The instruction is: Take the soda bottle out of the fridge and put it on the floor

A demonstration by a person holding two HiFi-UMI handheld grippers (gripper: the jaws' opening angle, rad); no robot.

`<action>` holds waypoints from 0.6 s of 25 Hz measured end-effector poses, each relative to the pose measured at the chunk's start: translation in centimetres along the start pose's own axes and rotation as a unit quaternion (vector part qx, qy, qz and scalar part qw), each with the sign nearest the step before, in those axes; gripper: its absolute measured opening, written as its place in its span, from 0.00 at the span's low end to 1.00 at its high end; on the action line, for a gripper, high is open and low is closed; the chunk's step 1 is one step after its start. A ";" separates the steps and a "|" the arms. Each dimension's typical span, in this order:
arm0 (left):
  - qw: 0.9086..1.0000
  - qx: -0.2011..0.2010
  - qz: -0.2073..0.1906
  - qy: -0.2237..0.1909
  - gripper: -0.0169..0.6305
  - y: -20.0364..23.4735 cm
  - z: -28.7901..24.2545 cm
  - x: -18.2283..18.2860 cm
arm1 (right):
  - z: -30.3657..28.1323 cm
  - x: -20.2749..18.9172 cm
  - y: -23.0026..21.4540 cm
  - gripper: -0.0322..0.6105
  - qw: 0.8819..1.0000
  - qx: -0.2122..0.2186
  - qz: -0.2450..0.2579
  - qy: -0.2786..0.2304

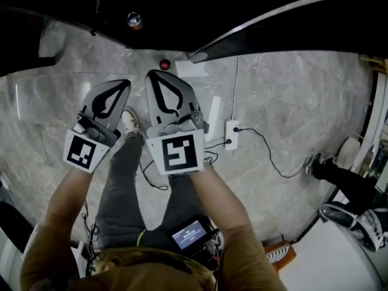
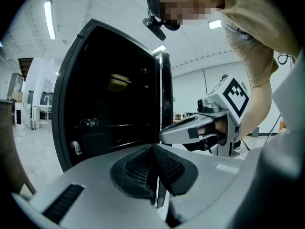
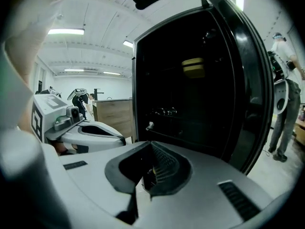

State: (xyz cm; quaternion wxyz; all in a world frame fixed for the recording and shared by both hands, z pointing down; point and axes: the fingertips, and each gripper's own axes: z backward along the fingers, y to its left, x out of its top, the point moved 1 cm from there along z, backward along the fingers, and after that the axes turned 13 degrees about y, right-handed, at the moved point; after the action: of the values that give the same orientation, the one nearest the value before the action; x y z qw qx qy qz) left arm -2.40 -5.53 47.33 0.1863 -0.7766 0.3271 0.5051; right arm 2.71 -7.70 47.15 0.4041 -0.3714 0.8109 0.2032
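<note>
1. Both my tools, the left gripper (image 1: 125, 82) and the right gripper (image 1: 159, 73), hang side by side over the marble floor (image 1: 291, 96). Each has its jaws pressed together with nothing between them.
2. The fridge (image 2: 109, 94) stands open before me, its inside dark. I make out a shelf and a pale yellowish thing (image 2: 119, 82) high up, but no bottle I could name.
3. The soda bottle (image 1: 164, 64), as I judge it, stands on the floor at the fridge's foot, just beyond my right fingertips. From above only a small round red top shows, so I cannot be sure.
4. If that reading holds, the task looks all but done, and the chief risk is my own feet. My shoe (image 1: 128, 121) is near the bottle, and a careless step forward could topple it.
5. The fridge door (image 1: 273, 26) hangs open over the same patch of floor. Swinging it shut could strike the bottle; whether its sweep clears that spot I cannot tell.
6. A power strip (image 1: 231, 133) and its cable (image 1: 273, 159) lie close beside my legs. A snagged loop could throw me off balance toward the bottle.
7. If the red top is something else, I would have to spread these closed jaws before reaching in. Pushed in shut, they would knock things over rather than grip them.
</note>
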 end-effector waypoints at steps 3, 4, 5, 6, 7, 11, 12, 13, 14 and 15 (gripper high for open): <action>1.000 0.013 0.004 -0.006 0.03 -0.2 1.3 3.9 | 3.2 2.7 -0.3 0.05 1.000 -0.002 0.004 0.003; 1.000 0.014 0.003 -0.014 0.03 -0.3 1.6 5.5 | 4.4 3.7 -0.7 0.05 1.000 -0.006 0.004 0.001; 1.000 0.014 0.002 -0.024 0.03 -0.6 1.9 7.3 | 5.6 4.7 -1.2 0.05 1.000 -0.012 0.004 -0.002; 0.999 0.014 0.003 -0.034 0.03 -1.0 2.2 9.1 | 6.9 5.6 -1.8 0.05 1.000 -0.019 0.003 -0.004; 0.999 0.015 0.004 -0.040 0.03 -1.5 2.6 10.8 | 8.2 6.5 -2.4 0.05 1.000 -0.024 0.001 -0.005; 0.999 0.009 0.004 -0.044 0.03 -4.3 4.6 16.0 | 13.5 10.0 -4.2 0.05 0.999 -0.043 -0.007 -0.015; 0.999 0.006 0.005 -0.046 0.03 -4.8 5.0 17.0 | 14.5 10.8 -4.5 0.05 0.999 -0.048 -0.010 -0.019; 0.999 0.003 0.005 -0.048 0.03 -5.3 5.3 18.0 | 15.4 11.6 -4.8 0.05 0.998 -0.052 -0.011 -0.024; 0.999 0.001 0.004 -0.052 0.03 -5.7 5.7 18.9 | 16.2 12.3 -4.9 0.05 0.998 -0.056 -0.010 -0.028; 0.998 0.000 0.004 -0.057 0.03 -6.0 6.0 19.9 | 17.0 13.0 -4.9 0.05 0.998 -0.058 -0.006 -0.032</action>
State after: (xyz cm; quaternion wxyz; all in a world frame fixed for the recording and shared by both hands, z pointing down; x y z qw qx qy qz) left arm 3.30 -3.86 26.50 0.2031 -0.7455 0.3191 0.5488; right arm 9.88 -5.85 26.49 0.4088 -0.3928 0.7820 0.2591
